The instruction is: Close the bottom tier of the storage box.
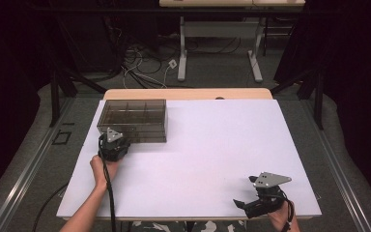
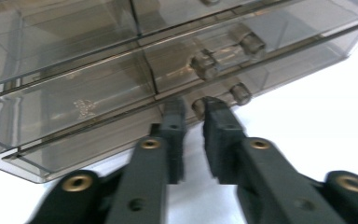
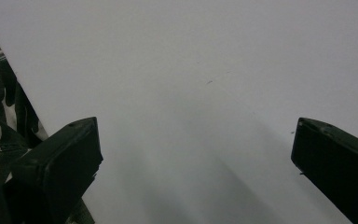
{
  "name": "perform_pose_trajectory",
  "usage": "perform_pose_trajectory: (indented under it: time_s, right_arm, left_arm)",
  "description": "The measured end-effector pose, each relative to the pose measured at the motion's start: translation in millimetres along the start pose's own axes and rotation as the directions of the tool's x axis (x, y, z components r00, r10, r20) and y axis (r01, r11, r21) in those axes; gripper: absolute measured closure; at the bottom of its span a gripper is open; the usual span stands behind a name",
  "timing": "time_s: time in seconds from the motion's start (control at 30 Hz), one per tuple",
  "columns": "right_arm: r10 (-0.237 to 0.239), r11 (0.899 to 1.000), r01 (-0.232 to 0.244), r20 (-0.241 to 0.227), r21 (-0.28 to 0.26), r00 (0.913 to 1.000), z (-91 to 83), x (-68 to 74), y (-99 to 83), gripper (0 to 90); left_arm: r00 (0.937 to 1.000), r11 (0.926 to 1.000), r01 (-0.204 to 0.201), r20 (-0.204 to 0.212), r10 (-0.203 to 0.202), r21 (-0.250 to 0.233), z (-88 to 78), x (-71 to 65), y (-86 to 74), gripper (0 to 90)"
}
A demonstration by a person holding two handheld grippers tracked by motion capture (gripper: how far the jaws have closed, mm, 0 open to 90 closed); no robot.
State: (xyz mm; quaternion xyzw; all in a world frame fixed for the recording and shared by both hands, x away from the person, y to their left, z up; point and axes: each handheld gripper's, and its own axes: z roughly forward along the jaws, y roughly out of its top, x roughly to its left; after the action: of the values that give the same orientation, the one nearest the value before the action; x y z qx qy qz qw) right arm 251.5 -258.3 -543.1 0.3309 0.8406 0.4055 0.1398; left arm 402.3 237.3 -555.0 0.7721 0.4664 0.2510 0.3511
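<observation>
Left claw (image 2: 193, 109) stood slightly parted astride the lowest knob (image 2: 198, 106) of the smoky drawer box (image 1: 133, 121); recommend a square, straight pull. Right claw (image 3: 193, 154) gaped empty above the desk (image 1: 212, 145).

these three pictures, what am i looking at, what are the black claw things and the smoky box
A person sits at a white table holding a hand tool in each hand: each ends in two black jaws that pinch. The high view looks down on everything. The other two pictures come from small cameras riding on each tool.

The left gripper is at the front of a smoky clear drawer box, its jaws slightly apart either side of a small round drawer knob, not clearly pressing it.

The right gripper rests near the table's front edge with its jaws wide open over bare tabletop, holding nothing.
</observation>
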Motion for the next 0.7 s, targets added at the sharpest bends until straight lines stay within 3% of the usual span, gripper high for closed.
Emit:
perform_pose_trajectory:
  time_s: [0.4, 0.7]
  right_arm:
    - [0.004, 1.000, -0.004, 0.001, 0.001, 1.0000, -0.3, 0.3, 0.0, 0.7]
    - [0.002, 1.000, -0.002, 0.003, -0.002, 1.0000, -0.7, 0.0, 0.0, 0.7]
  left_arm:
    - [0.9948, 0.9984, -0.039, 0.096, 0.035, 0.041, -10.2, 0.1, 1.9, 37.0]
    - [0.9922, 0.9965, -0.055, 0.115, 0.047, 0.064, -20.9, -3.5, 2.3, 18.9]
